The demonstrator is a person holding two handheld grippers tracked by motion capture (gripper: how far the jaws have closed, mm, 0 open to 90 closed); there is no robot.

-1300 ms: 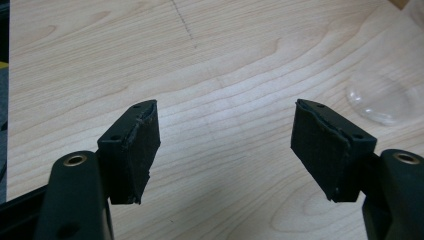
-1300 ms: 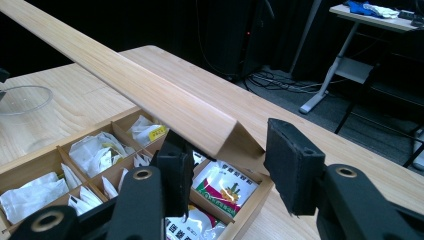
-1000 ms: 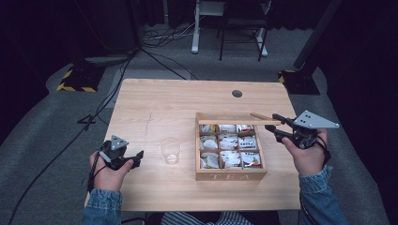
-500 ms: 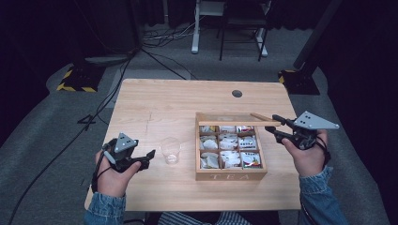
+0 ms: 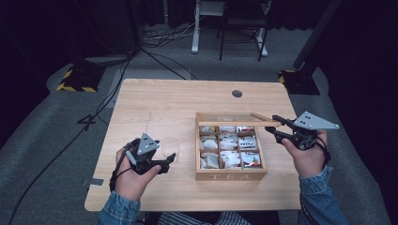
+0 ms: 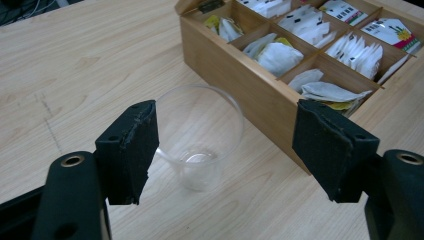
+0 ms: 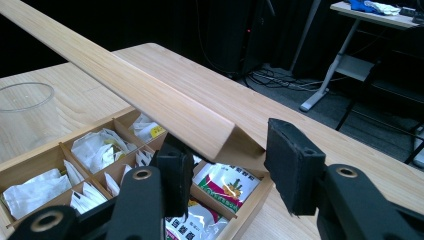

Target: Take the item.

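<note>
Moved since a second ago: left gripper (image 5: 165,161) has slid forward and toward 3 o'clock, from the near-left table edge up to the cup. Right gripper (image 5: 273,125) has barely budged, same spot at the box's far right corner.
Left claw: jaws spread wide, nothing in them yet. In the left gripper view the plastic cup (image 6: 198,134) sits between the two pads but closer to the left one, so it's lined up but not pinched.
Right claw: jaws apart in the right gripper view, with the free corner of the lid (image 7: 125,80) poking in between them. Can't honestly tell whether a pad is touching the wood or the lid is just resting there; it doesn't look clamped.
Cup location: upright on the table (image 5: 155,98), just beside the tea box (image 5: 231,175) on its 9 o'clock side, empty as far as I can see.
Box: lid already swung up and standing at the 12 o'clock edge, compartments open and full of tea bags (image 5: 230,140).
Done so far: box opened, cup in place, left hand on approach.
Left to do, my guess: close on the cup, then get a bag out of a compartment and into it. No bag has left the box yet, so I'd call it early days, maybe a third in.
Watch out: that cup is light and clear, easy to knock over while closing.
</note>
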